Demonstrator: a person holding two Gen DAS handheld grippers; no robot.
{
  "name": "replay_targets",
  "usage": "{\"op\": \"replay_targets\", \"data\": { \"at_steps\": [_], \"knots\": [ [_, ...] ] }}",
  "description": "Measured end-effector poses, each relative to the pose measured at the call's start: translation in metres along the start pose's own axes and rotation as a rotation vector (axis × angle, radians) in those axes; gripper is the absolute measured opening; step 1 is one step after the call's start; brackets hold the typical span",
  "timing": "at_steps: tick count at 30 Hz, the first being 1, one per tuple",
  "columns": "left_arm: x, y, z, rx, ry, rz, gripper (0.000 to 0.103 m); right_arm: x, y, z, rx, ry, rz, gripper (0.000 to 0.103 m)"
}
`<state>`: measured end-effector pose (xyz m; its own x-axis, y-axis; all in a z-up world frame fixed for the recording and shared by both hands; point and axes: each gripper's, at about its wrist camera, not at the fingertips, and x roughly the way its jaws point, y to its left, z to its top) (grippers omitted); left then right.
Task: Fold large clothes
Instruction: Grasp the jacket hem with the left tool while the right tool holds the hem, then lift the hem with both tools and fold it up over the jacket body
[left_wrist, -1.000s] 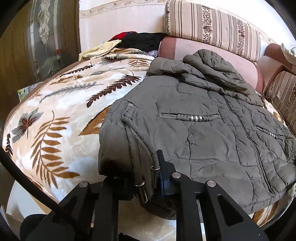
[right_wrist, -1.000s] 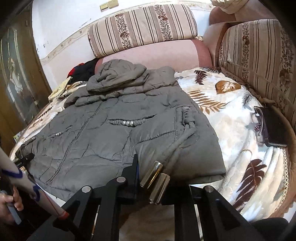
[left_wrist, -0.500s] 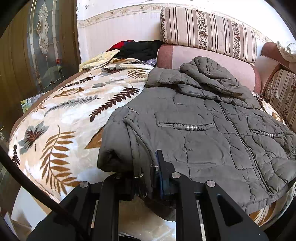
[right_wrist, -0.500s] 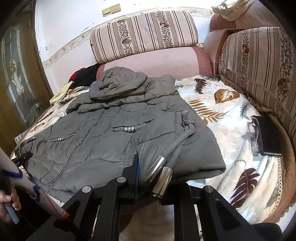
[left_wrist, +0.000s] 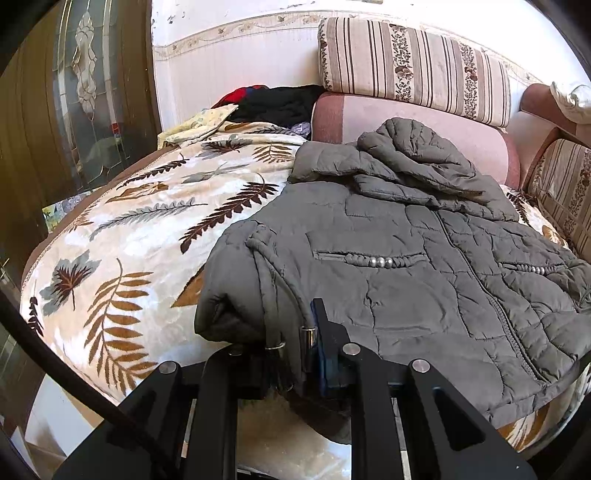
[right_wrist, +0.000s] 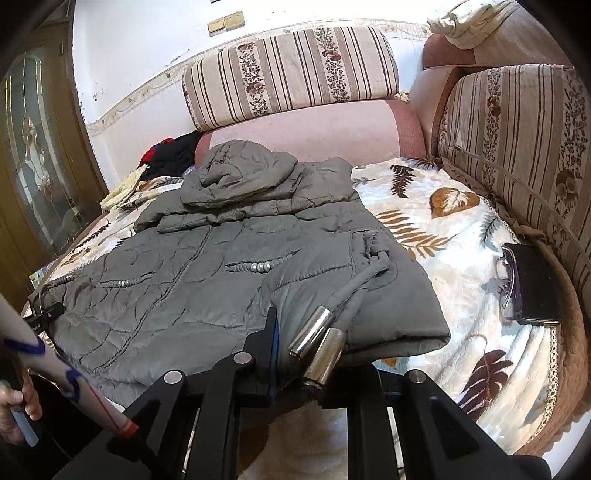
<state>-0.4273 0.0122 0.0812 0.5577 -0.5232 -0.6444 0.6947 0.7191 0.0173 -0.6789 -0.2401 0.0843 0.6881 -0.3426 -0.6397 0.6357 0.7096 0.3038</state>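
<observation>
Gripping the near hem of a grey padded jacket (left_wrist: 424, 266), two hand-held grippers sit at the front edge of a sofa bed covered by a leaf-print blanket (left_wrist: 147, 236). The left hand-held gripper (left_wrist: 295, 354) is clamped on the jacket's bottom left corner, where two drawstring cords with metal tips hang beside its jaws. The right hand-held gripper (right_wrist: 295, 354) is clamped on the bottom right corner, with two shiny cord tips (right_wrist: 317, 343) lying just in front of it. The jacket lies face up and zipped, spread flat on the blanket, its hood (right_wrist: 243, 173) bunched at the far end against a pink sofa back (right_wrist: 332, 125). A phone and glasses (right_wrist: 528, 284) rest on the blanket, well apart to the right. This looks like the start of the first fold: hem held at both corners, nothing folded over yet. The next move likely calls for lifting both corners together and carrying the hem evenly toward the hood, keeping the cords from snagging
</observation>
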Motion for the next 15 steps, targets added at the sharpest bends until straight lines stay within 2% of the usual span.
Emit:
{"op": "replay_targets", "data": {
  "at_steps": [15],
  "knots": [
    [-0.004,0.0,0.013,0.004,-0.014,-0.009,0.018,-0.005,0.001,0.016,-0.007,-0.023,0.013,0.015]
  ]
}}
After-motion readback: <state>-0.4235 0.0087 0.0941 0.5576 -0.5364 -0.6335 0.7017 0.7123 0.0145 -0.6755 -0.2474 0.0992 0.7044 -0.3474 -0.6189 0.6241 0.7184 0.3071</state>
